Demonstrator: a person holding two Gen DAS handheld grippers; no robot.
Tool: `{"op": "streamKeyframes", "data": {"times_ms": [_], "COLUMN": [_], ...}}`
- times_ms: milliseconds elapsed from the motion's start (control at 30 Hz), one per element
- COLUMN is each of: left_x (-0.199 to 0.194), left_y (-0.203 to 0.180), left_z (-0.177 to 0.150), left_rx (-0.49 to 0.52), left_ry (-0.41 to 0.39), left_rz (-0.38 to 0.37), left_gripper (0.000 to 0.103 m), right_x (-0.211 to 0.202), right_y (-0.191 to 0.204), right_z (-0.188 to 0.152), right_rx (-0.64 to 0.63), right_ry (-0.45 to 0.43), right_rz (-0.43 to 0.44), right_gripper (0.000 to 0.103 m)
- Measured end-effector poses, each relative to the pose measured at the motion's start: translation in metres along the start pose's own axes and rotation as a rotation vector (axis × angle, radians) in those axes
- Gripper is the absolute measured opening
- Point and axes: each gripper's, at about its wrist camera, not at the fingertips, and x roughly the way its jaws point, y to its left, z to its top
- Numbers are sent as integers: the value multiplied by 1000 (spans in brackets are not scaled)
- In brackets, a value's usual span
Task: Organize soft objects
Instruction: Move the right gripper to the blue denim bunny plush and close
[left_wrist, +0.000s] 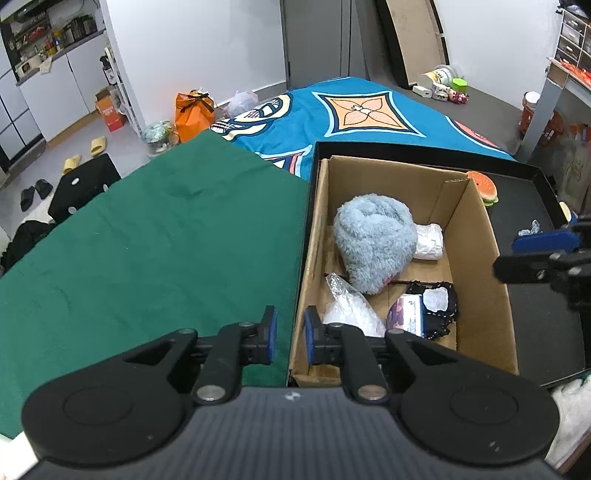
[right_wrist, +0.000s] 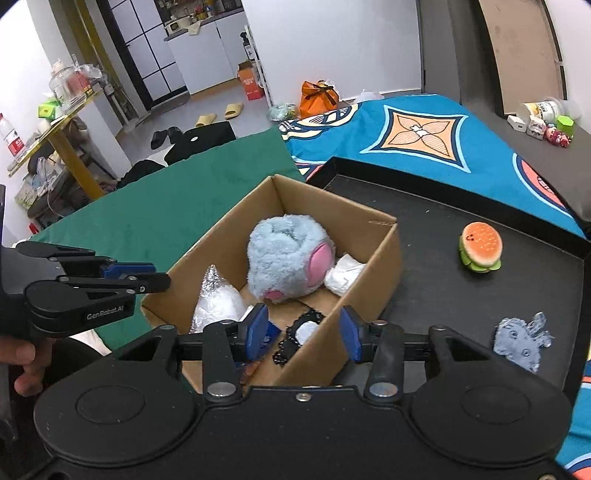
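Observation:
An open cardboard box (left_wrist: 476, 236) (right_wrist: 369, 266) stands in a black tray (right_wrist: 443, 295). In it lie a fluffy blue plush (left_wrist: 373, 243) (right_wrist: 284, 254), a white cloth roll (left_wrist: 430, 242), a clear bag (left_wrist: 347, 306) and a black lace piece (left_wrist: 437, 306) (right_wrist: 299, 332). A burger plush (right_wrist: 480, 247) and a blue-grey fabric figure (right_wrist: 521, 341) rest on the tray. My left gripper (left_wrist: 291, 332) (right_wrist: 162, 275) straddles the box's left wall, open by a narrow gap. My right gripper (right_wrist: 303, 332) (left_wrist: 506, 256) hovers open over the box's near right wall, holding nothing.
The tray sits on a green cloth (left_wrist: 147, 240) beside a blue patterned blanket (left_wrist: 369, 110). Slippers, an orange bag (left_wrist: 194, 114) and small toys (right_wrist: 546, 125) lie on the floor beyond. A person's hand (right_wrist: 26, 362) holds the left gripper.

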Motion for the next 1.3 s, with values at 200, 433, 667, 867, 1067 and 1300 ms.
{"op": "streamKeyframes", "data": {"times_ms": [200, 433, 667, 867, 1067, 1300], "left_x": [-5, -4, -2, 1, 4, 7], "left_y": [-2, -17, -30, -43, -58, -79], "left_z": [4, 6, 13, 21, 28, 34], "left_rx": [-22, 7, 20, 56, 91, 140], "left_ry": [18, 34, 34, 43, 56, 61], "left_rz": [24, 72, 109, 152, 189, 224], "left_gripper": [37, 55, 61, 62, 63, 63], "right_x": [-6, 5, 13, 21, 28, 36], "right_y": [-19, -57, -75, -83, -96, -123], "right_z": [2, -10, -19, -24, -29, -35], "right_rx": [-10, 112, 107, 52, 30, 85], "right_ry": [-4, -37, -32, -25, -8, 19], "right_rz": [-19, -69, -159, -227, -264, -275], "right_gripper": [56, 60, 60, 61, 61, 61]}}
